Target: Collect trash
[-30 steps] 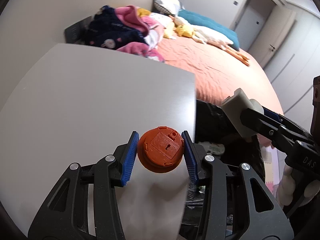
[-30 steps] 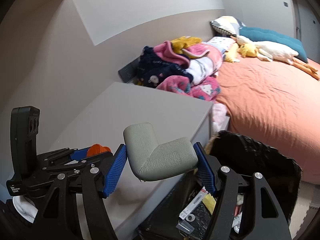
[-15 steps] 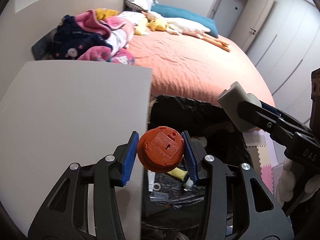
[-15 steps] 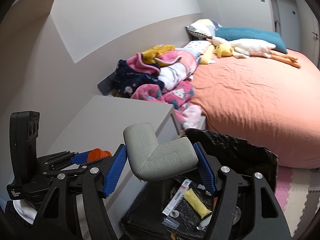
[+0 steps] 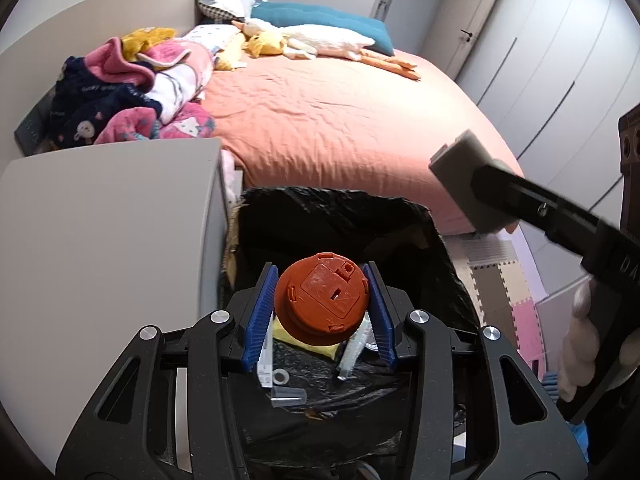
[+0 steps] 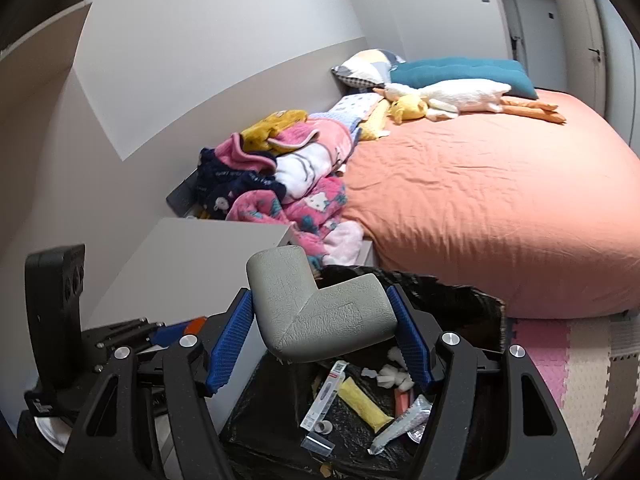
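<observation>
The left gripper (image 5: 322,306) pinches the orange cap (image 5: 323,299) and the right gripper (image 6: 322,342) pinches the grey corner guard (image 6: 320,316), both above the black trash bag (image 6: 460,300), so each should release well inside its rim.

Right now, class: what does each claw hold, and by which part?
Left claw: orange disc, gripped by its opposite edges. Right claw: grey L-shaped foam, gripped across its two outer ends.
</observation>
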A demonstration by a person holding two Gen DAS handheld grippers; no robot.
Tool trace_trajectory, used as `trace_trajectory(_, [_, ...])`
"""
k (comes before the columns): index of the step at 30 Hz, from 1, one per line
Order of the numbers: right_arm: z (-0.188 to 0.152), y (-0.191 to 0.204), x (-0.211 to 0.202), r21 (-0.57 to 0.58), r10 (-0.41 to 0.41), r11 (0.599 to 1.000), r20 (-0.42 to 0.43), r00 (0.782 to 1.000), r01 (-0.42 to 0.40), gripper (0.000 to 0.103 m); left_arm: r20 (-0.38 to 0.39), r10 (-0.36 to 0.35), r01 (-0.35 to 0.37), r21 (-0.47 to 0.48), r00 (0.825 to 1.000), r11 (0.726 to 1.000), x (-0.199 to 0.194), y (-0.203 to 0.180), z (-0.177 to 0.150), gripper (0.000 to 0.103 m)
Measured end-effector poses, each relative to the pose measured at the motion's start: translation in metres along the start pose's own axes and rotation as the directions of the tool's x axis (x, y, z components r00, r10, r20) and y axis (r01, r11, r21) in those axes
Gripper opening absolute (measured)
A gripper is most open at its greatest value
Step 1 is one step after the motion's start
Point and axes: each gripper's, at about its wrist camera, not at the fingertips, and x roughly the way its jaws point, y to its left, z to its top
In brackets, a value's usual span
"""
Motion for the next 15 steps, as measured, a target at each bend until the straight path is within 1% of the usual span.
trace_trajectory(1, [0.001,-0.003,-0.003,0.011,-0.002,1.000,0.002,1.000,0.002,0.070,0.003,-0.010,0.010,0.007,1.000,1.000,0.001,-0.003,0.000,0.047])
trace_trajectory(2, [0.002,-0.007,-0.006,0.022,-0.005,1.000,0.004,1.000,0.005,0.075,0.010,-0.019,0.019,0.008,1.000,1.000,0.000,-0.004,0.000,0.068])
trace_trajectory(3, [0.002,-0.008,-0.009,0.029,-0.016,0.999,0.010,1.000,0.016,0.086,0.016,-0.016,0.016,0.008,1.000,1.000,0.000,-0.005,0.000,0.091])
trace_trajectory(4, [0.002,-0.010,-0.013,0.037,-0.038,0.999,0.029,0.999,0.037,0.089,0.027,-0.002,0.002,0.010,1.000,1.000,-0.002,-0.007,0.001,0.094])
trace_trajectory(5, [0.003,-0.011,-0.017,0.035,-0.039,0.999,0.048,0.998,0.037,0.090,0.056,0.012,-0.013,0.026,0.998,1.000,-0.007,-0.010,0.001,0.094])
trace_trajectory(8, [0.005,-0.013,-0.021,0.024,-0.038,0.999,0.063,0.997,0.037,0.092,0.088,0.031,-0.034,0.040,0.996,0.999,-0.014,-0.015,0.005,0.096])
trace_trajectory(11, [0.006,-0.013,-0.023,0.021,-0.034,0.999,0.069,0.997,0.033,0.092,0.109,0.015,-0.019,0.036,0.994,0.999,-0.019,-0.015,0.007,0.096])
trace_trajectory(15, [0.005,-0.011,-0.023,0.019,-0.027,0.999,0.072,0.997,0.026,0.092,0.113,0.012,-0.016,0.030,0.994,0.999,-0.021,-0.013,0.009,0.096])
